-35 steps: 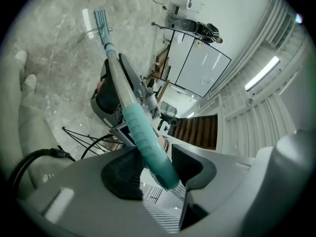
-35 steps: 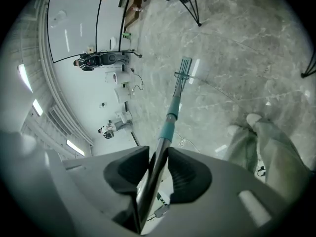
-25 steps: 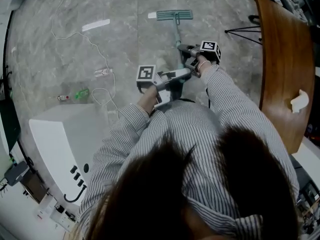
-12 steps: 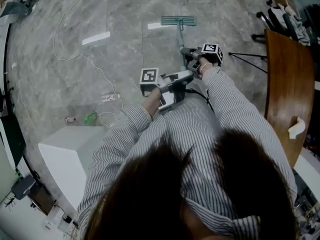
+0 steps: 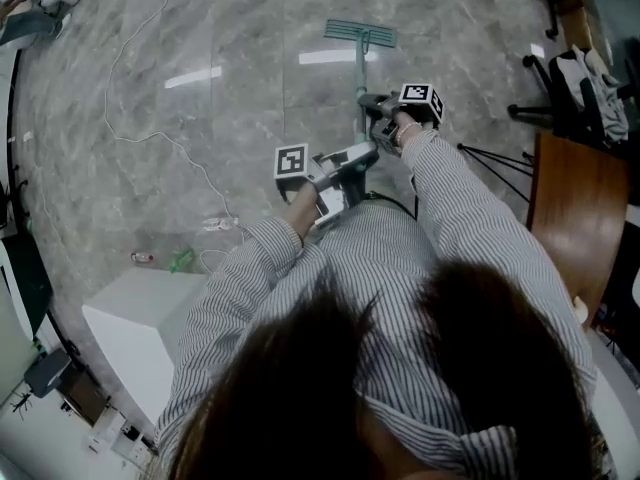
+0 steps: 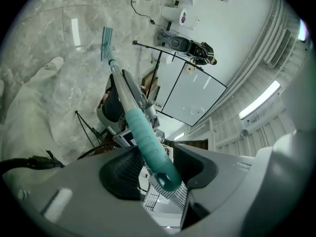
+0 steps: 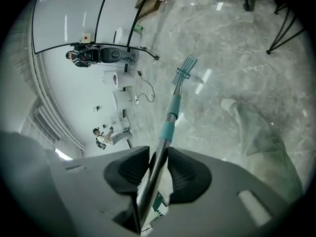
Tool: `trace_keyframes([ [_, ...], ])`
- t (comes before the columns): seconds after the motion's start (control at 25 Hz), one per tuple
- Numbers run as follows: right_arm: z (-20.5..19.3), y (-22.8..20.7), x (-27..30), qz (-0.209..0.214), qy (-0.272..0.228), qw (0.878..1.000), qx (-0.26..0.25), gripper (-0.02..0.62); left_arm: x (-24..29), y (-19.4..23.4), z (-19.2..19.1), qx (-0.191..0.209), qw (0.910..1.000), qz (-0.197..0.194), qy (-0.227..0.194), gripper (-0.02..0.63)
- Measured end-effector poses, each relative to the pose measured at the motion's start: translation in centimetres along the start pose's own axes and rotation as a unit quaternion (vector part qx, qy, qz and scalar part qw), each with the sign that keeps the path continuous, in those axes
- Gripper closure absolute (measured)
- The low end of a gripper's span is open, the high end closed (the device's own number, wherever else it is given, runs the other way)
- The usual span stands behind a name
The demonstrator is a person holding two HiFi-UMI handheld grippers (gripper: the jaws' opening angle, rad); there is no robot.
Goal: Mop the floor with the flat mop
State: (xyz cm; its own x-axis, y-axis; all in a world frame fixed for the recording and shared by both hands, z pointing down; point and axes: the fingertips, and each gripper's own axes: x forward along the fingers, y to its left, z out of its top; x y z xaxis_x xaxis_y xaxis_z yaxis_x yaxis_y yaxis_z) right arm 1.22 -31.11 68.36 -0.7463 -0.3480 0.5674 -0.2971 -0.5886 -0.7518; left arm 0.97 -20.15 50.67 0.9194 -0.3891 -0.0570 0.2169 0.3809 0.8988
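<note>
The flat mop has a teal head [image 5: 360, 33] flat on the grey marble floor and a pole [image 5: 359, 83] that runs back toward me. My right gripper [image 5: 382, 111] is shut on the metal pole [image 7: 157, 158], with the mop head [image 7: 183, 68] far beyond it. My left gripper [image 5: 343, 165] is shut on the teal grip [image 6: 148, 144] near the pole's top end. In the left gripper view the mop head [image 6: 106, 41] looks small on the floor. A striped sleeve covers each arm.
A white cabinet [image 5: 140, 323] stands at the lower left, with a cable [image 5: 170, 143] and a green bottle [image 5: 181, 260] on the floor nearby. A wooden table [image 5: 565, 203], black tripod legs [image 5: 495, 158] and a chair with a bag [image 5: 585, 73] are on the right.
The view has swung: the wooden table slid toward the lower right and the cabinet moved down. Both grippers keep their hold, and the mop head sits slightly further right.
</note>
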Motion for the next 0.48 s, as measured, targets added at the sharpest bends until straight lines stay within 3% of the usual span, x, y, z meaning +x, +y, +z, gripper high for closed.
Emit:
trace_keyframes([
  [0.48, 17.9, 11.7, 4.1, -0.010, 0.028, 0.999, -0.019, 0.479, 12.4, -8.1, 16.4, 0.008, 0.9998, 0.004, -0.019, 0.397],
])
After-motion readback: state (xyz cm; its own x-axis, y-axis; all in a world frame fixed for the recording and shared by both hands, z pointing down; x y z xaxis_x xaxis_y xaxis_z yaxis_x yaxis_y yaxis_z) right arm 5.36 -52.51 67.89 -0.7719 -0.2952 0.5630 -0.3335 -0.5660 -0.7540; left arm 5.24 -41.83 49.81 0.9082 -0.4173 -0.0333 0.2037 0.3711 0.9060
